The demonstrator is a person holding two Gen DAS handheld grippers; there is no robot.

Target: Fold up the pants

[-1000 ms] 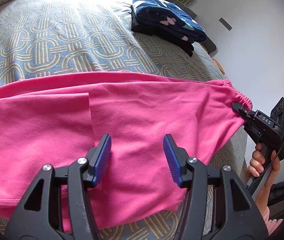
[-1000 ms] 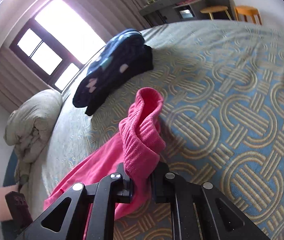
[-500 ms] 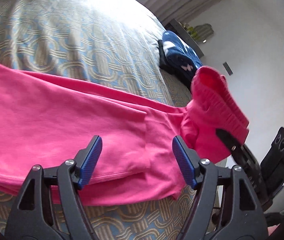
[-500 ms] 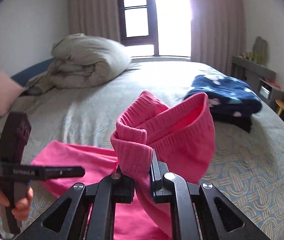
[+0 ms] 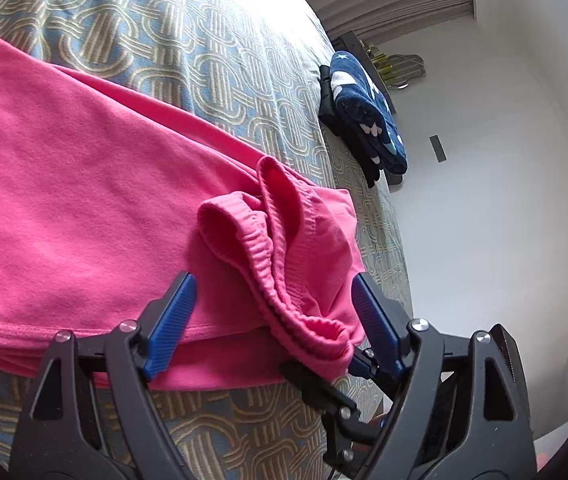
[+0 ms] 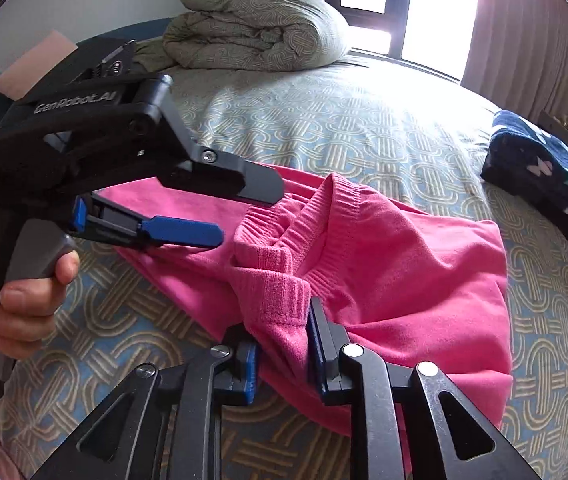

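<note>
Pants: the pink pants (image 5: 84,208) lie flat on the bed (image 5: 172,40), near its edge. Their long side runs off to the left.
Waistband: the stretchy waistband (image 6: 280,276) end is bunched up and laid back on top of the pants.
Right gripper: the right gripper (image 6: 284,344) pinches the waistband tight between its blue pads.
Left gripper: the left gripper (image 5: 272,312) is wide open and holds nothing. It hangs just over the pants.
Which way: the bunched waistband sits right between the left gripper's open pads (image 5: 172,312), touching the right one's tips.
Next, I think: the left gripper is close enough to grab the waistband's other corner.
Other things: a folded dark blue cloth (image 5: 368,120) and a rolled blanket (image 6: 256,24) sit well apart.
</note>
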